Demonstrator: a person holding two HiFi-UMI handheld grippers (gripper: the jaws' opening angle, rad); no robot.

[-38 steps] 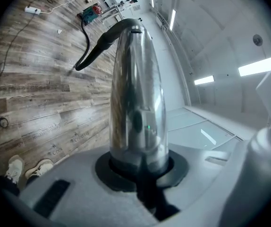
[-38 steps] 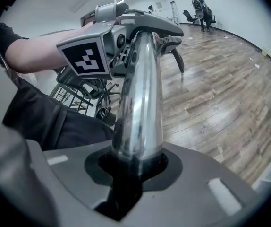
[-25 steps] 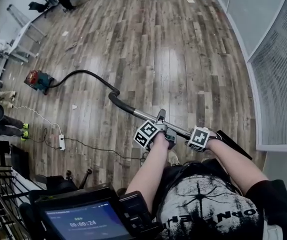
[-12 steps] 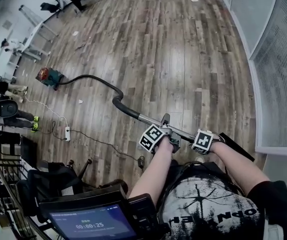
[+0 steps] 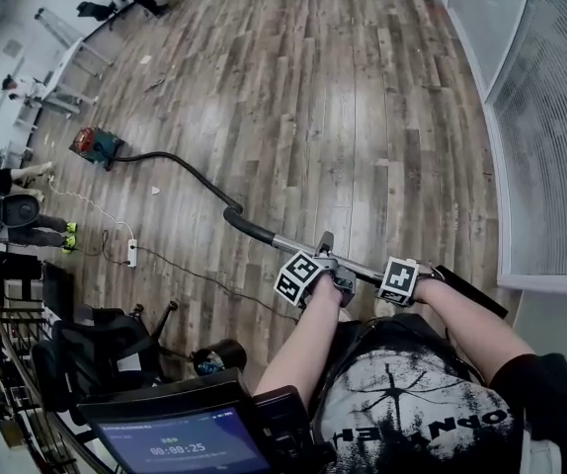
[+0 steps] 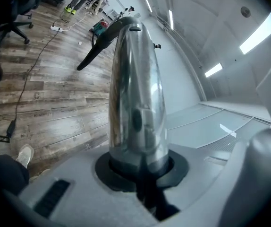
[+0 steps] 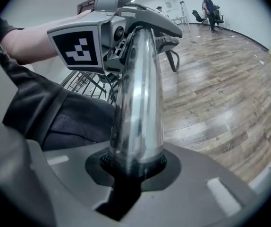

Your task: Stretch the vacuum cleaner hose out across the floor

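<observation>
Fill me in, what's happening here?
A person holds the shiny metal vacuum wand with both grippers shut on it, the left gripper nearer the hose end than the right gripper. The black flexible hose runs across the wood-plank floor to the red and teal vacuum cleaner body, nearly straight, with one kink near the wand.

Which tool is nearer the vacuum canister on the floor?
Left. The left tool clamps the metal wand on the side toward the vacuum canister; the right tool clamps it farther along.

Left gripper clamped on chrome wand, black hose beyond, wooden floor
</observation>
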